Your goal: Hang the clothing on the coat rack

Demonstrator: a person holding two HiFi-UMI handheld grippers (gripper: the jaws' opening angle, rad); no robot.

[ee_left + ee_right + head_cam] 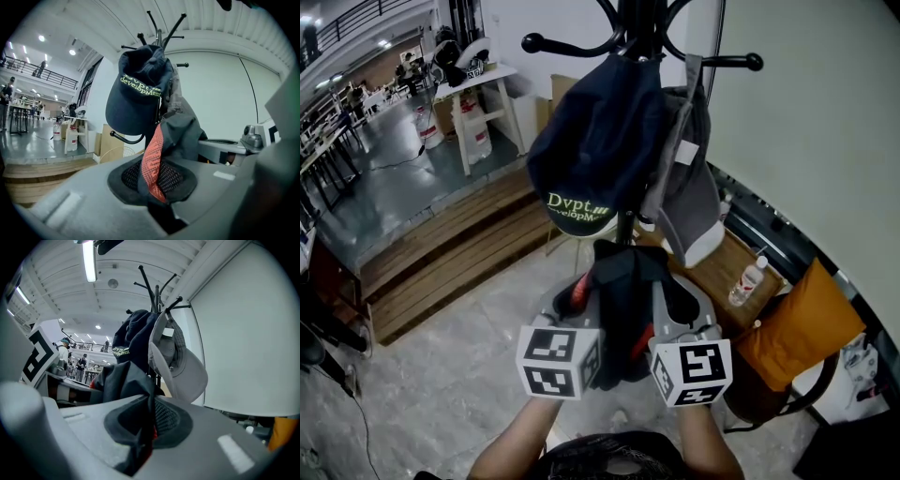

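- Your left gripper [157,187] has its fingers clamped on a fold of the dark garment [623,281], right on its red strip [152,161]. The fingers of your right gripper [147,427] pinch another fold of the same garment. It hangs bunched between the two, close in front of the coat rack [639,23] and below its upper hooks.
- The navy cap [591,141] and the grey cap [689,197] hang on the side facing you. Raise the garment straight up and you will likely brush them and knock one off.
- The bare hook [727,62] on the right ends in a small ball. No loop or collar shows in the bundle, so a loose fold draped over the hook could slide off.
- Each grip is on thin cloth. If you open one gripper before the hook bears the weight, the garment may swing and pull free of the other.
- A dropped garment could fall on the bottle [748,281] on the small table [712,272] beside the rack.
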